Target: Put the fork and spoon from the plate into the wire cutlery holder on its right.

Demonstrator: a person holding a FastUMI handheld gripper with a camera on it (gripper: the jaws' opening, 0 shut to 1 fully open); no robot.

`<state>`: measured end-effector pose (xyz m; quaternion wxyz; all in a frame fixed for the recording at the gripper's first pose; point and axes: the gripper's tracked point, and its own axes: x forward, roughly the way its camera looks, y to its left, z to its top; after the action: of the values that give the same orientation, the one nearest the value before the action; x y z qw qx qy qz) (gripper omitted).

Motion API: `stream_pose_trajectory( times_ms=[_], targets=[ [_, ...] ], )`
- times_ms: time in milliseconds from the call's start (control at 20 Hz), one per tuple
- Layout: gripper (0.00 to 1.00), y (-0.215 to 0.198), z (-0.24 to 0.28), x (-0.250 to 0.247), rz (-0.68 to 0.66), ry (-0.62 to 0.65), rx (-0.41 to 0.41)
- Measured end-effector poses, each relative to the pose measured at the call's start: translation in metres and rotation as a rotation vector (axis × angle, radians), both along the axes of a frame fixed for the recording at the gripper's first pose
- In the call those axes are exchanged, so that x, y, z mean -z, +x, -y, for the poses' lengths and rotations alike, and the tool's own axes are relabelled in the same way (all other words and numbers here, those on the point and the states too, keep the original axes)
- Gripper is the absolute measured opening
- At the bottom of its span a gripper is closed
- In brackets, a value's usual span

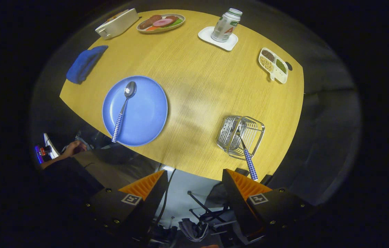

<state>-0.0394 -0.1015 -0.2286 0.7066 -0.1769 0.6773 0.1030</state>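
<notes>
A blue plate lies on the wooden table, well ahead of my left finger. On it rests a spoon with a checked blue-and-white handle, bowl pointing away. To the plate's right stands the wire cutlery holder. A fork leans in it, its checked handle sticking out toward my right finger. My gripper hangs high above the table's near edge, open, with nothing between its fingers.
A folded blue cloth lies beyond the plate on the left. Farther off are a white box, a dish of food, a bottle on a white coaster and a divided dish of beans. A person's hand rests below the table.
</notes>
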Motion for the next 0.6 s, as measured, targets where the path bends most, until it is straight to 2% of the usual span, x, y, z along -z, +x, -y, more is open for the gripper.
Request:
stream_pose_trajectory(
  times_ms=[250,600],
  targets=[
    [0.97,-0.018,-0.052,0.023,-0.033,0.081,-0.016],
    [0.97,-0.021,-0.097,0.036,-0.034,0.108,-0.025]
  ],
)
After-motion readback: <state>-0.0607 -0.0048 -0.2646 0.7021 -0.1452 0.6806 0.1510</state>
